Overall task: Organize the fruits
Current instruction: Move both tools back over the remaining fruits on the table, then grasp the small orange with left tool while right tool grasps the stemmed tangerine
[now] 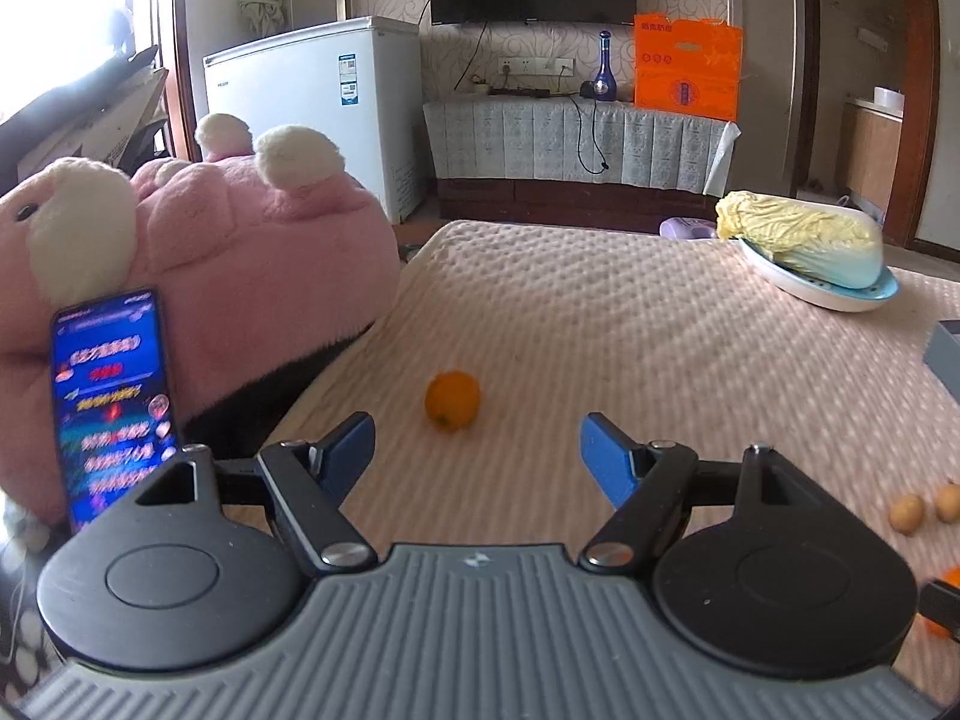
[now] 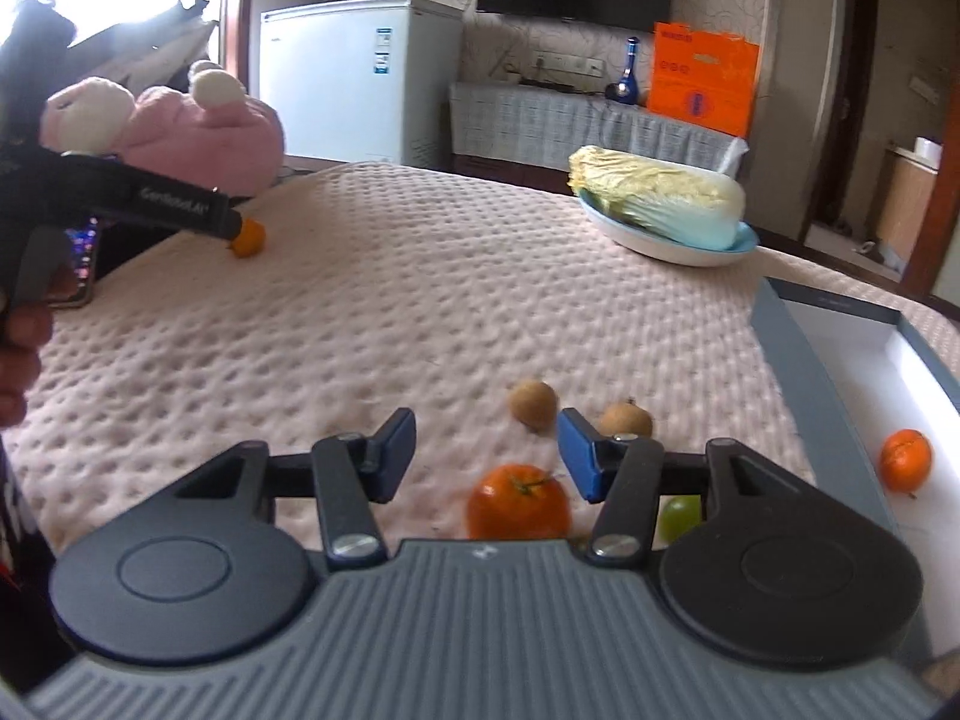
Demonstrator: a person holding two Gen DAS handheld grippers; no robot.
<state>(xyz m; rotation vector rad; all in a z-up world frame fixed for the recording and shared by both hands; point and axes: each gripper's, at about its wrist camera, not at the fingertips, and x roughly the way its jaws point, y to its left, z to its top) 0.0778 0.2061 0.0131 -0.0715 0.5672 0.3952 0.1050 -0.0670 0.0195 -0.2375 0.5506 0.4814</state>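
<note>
An orange (image 1: 452,400) lies on the pink bedspread just ahead of my left gripper (image 1: 477,450), which is open and empty; the same orange shows at the far left in the right wrist view (image 2: 249,238), beside the left gripper's tip. My right gripper (image 2: 486,450) is open and empty above another orange (image 2: 519,502). Two small brown fruits (image 2: 532,404) (image 2: 626,418) lie just beyond it, and a green grape (image 2: 680,516) sits under its right finger. One orange (image 2: 906,459) lies in the grey-walled box (image 2: 804,360) at the right.
A napa cabbage (image 2: 657,195) lies on a white and blue plate (image 2: 678,251) at the bed's far right. A pink plush toy (image 1: 240,252) and a lit phone (image 1: 114,408) stand at the left. A white freezer (image 1: 318,96) and a TV cabinet (image 1: 576,138) stand beyond the bed.
</note>
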